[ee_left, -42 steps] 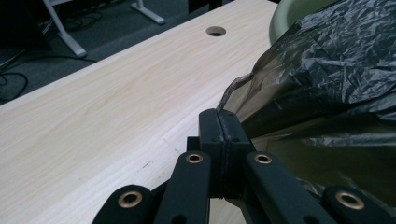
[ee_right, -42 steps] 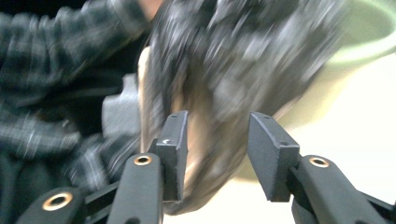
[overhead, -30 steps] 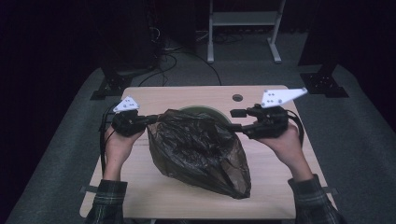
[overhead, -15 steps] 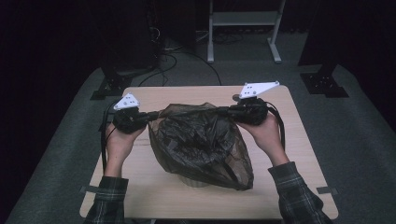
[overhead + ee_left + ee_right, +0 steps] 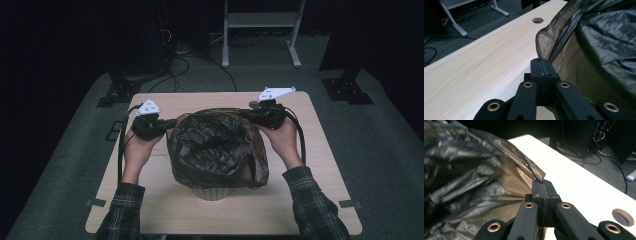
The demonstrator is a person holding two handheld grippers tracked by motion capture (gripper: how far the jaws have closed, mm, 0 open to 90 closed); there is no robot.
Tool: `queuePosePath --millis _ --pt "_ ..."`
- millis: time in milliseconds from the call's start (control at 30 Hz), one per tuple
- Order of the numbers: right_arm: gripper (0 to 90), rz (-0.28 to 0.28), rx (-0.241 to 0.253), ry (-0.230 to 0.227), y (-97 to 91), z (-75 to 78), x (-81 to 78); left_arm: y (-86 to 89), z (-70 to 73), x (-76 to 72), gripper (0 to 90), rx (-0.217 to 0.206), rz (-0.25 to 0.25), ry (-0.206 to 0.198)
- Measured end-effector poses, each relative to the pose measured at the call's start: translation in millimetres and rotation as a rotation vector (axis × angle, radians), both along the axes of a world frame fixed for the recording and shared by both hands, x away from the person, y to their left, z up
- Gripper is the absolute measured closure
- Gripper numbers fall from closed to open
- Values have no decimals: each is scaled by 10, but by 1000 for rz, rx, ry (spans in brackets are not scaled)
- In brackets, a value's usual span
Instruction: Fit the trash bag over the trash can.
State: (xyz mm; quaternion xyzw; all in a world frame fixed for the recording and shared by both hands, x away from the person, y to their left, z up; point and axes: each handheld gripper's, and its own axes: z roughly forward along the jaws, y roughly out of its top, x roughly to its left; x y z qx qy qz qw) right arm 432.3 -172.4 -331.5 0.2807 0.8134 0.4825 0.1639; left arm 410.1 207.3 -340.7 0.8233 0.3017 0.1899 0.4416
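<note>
The black bin bag (image 5: 216,147) is draped over the small ribbed bin (image 5: 214,192) that stands near the middle of the tabletop (image 5: 310,200), its mouth open upward and its skirt hanging most of the way down the bin's sides. The left gripper (image 5: 167,123) has its fingers pressed together on a fold of the bag's rim at one side, and the right gripper (image 5: 248,114) pinches the rim at the opposite side in the same way. Judging from this, the lining is largely done: what seems left is to draw the rim down snug around the bin's edge, push the slack inside, and let go.
</note>
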Motion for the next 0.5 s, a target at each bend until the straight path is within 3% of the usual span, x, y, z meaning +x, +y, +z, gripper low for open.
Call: queuePosePath --millis 367,500 --pt "900 -11 -108 78 60 -405 71 -11 -250 119 898 56 12 59" --pt "900 -22 -131 112 43 -565 80 -3 -308 135 898 51 21 74"
